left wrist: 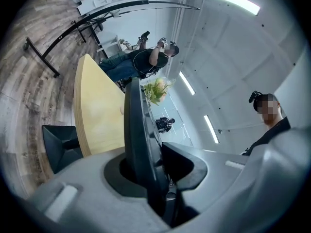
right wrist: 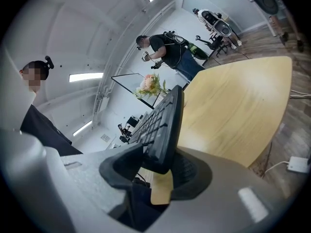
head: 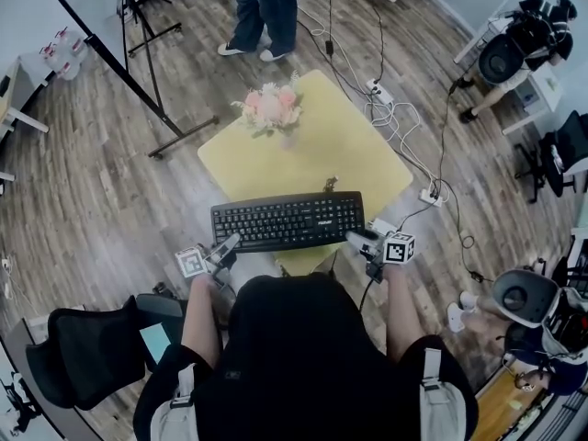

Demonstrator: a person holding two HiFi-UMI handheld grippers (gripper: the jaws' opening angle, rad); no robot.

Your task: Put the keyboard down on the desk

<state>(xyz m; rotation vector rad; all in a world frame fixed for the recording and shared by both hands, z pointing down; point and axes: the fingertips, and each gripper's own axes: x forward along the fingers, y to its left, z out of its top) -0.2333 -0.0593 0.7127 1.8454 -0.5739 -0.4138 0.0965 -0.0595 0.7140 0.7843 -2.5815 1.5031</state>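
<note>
Head view: the left gripper (head: 230, 243) and right gripper (head: 356, 238) hold the black keyboard (head: 288, 220) by its ends at the yellow counter's (head: 358, 154) near edge. Flowers (head: 270, 108) stand by the far edge.

Left gripper view: jaws narrowly apart, clamped on the keyboard's end.

Right gripper view: jaws wider, both pads against the other end. It is unclear whether the keyboard touches the counter.

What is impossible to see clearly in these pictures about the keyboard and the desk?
Head view: whether the keyboard touches the desk; its own body hides the gap.
Head view: the key lettering, too small.
Head view: the desk's near corner, covered by the person.
Left gripper view: the keys, since the keyboard stands edge-on.
</note>
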